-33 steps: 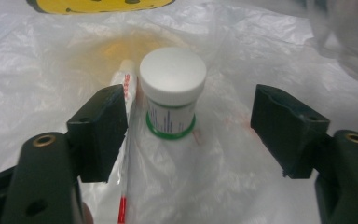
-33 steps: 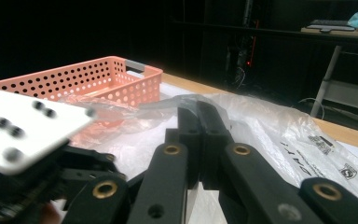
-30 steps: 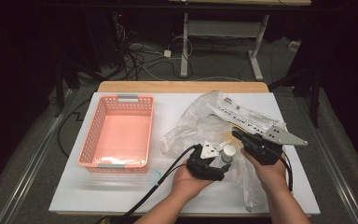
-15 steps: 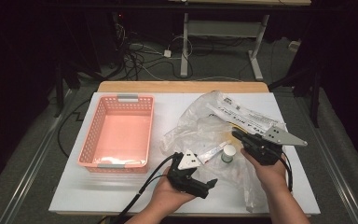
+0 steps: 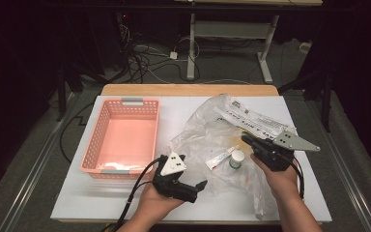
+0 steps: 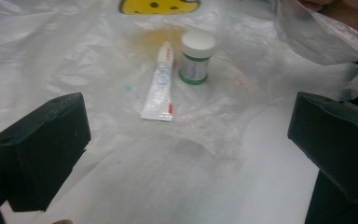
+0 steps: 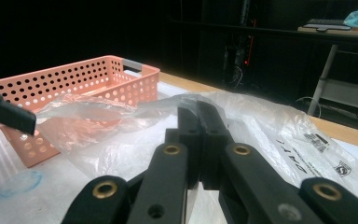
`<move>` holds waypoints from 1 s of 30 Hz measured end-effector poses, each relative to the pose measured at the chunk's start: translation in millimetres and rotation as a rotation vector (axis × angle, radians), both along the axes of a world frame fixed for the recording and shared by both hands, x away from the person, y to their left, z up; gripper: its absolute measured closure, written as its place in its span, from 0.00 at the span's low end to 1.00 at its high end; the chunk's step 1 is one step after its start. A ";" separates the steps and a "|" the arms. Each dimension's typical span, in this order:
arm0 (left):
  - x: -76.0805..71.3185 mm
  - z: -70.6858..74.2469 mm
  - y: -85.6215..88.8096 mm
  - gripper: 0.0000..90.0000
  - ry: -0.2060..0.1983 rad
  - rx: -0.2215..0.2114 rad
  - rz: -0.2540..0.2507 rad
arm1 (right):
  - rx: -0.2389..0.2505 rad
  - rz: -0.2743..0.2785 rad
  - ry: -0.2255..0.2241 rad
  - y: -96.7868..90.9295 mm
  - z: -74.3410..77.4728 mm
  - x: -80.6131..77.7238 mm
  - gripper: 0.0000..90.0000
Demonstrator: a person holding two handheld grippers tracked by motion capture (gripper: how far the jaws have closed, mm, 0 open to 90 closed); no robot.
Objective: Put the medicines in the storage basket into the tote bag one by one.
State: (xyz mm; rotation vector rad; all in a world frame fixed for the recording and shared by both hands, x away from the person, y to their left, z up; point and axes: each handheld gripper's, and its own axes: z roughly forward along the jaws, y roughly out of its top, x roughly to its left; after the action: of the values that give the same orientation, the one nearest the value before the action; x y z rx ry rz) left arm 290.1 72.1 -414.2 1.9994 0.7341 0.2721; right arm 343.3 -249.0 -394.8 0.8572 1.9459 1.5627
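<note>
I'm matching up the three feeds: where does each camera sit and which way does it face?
High view: above the person's side, looking down on the table; forearms, both grippers.
Left gripper view: on the open left gripper, facing tube and jar in the bag.
Right gripper view: on the shut right gripper, facing the basket.
Shared: the plastic bag.

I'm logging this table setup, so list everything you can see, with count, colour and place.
basket: one, pink, table's left half
plastic bag: one, clear, crumpled, centre to right
tube: one, white, lying inside the bag
jar: one, white lid, upright beside the tube
table: one, white top
left gripper: one, black, fingers open, near front edge
right gripper: one, black, fingers shut on the plastic bag
</note>
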 end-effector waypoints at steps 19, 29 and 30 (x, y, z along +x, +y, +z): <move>10.4 6.8 110.8 0.06 -0.004 -0.014 0.275 | -0.003 0.000 0.004 0.4 -0.9 0.5 1.00; 16.1 -0.3 142.4 0.21 0.040 -0.017 0.341 | -0.005 0.001 0.002 0.2 -0.7 0.5 1.00; 16.4 -0.9 144.2 0.23 0.044 -0.014 0.339 | -0.005 0.001 0.000 0.1 -0.8 0.6 1.00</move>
State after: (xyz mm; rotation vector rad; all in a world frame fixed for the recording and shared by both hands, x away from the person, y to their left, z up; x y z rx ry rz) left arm 306.6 216.3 -415.2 1.8659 1.1004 0.4207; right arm 343.9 -248.9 -395.6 0.8545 1.9505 1.5573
